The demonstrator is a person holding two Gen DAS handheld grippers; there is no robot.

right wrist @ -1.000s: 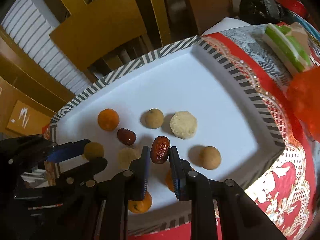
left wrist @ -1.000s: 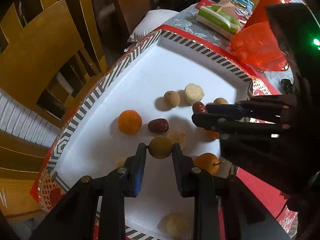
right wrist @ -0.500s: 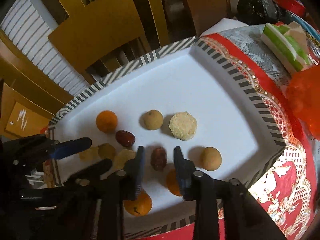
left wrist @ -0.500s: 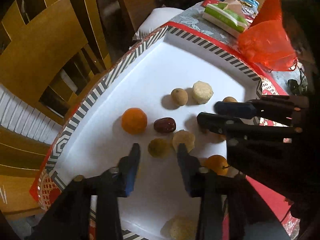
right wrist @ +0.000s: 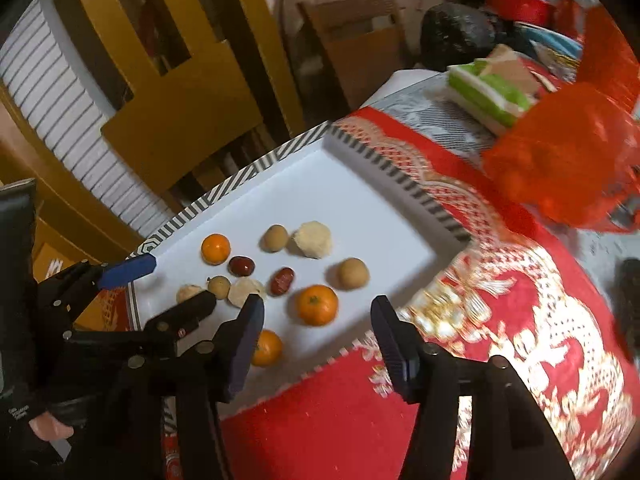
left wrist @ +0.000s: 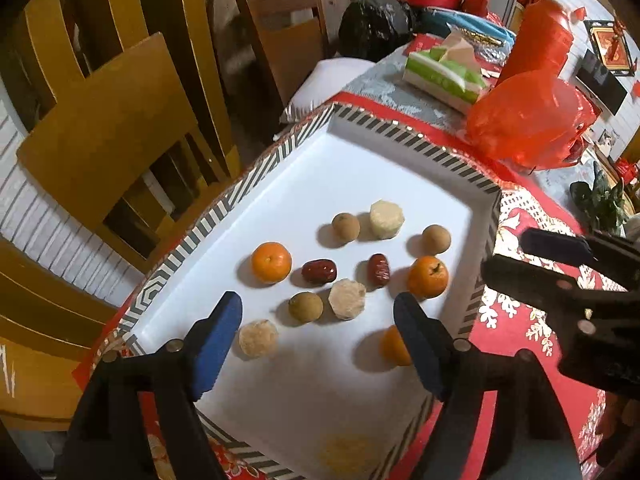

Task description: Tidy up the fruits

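Left wrist view: white rectangular tray with black-and-white striped rim [left wrist: 384, 126] on a worktop under a red gold-patterned cloth [left wrist: 520, 312].

Fruits on the tray, all lying free:
- three small orange mandarins, one [left wrist: 271, 262] in full view, one [left wrist: 427, 277] near the right rim, one [left wrist: 390, 346] half hidden behind a blue-padded finger [left wrist: 416, 340];
- two dark red dates [left wrist: 319, 271];
- three tan round longans [left wrist: 305, 307];
- pale peeled chunks [left wrist: 347, 299];
- a blurred yellowish patch at the near rim, not identifiable.

Left claw [left wrist: 318, 334]: released, its jaws have just been opening, nothing gripped.

Right claw [right wrist: 318, 332]: released, jaws just been opening, nothing held; it hangs over the tray's near corner and the cloth.

Beyond the tray: a green-and-white tissue pack [left wrist: 444, 74] and a translucent red plastic bag [left wrist: 528, 120].

Writing: small white print on the left claw's housing in the right wrist view, unreadable. Right wrist view partly motion-blurred.
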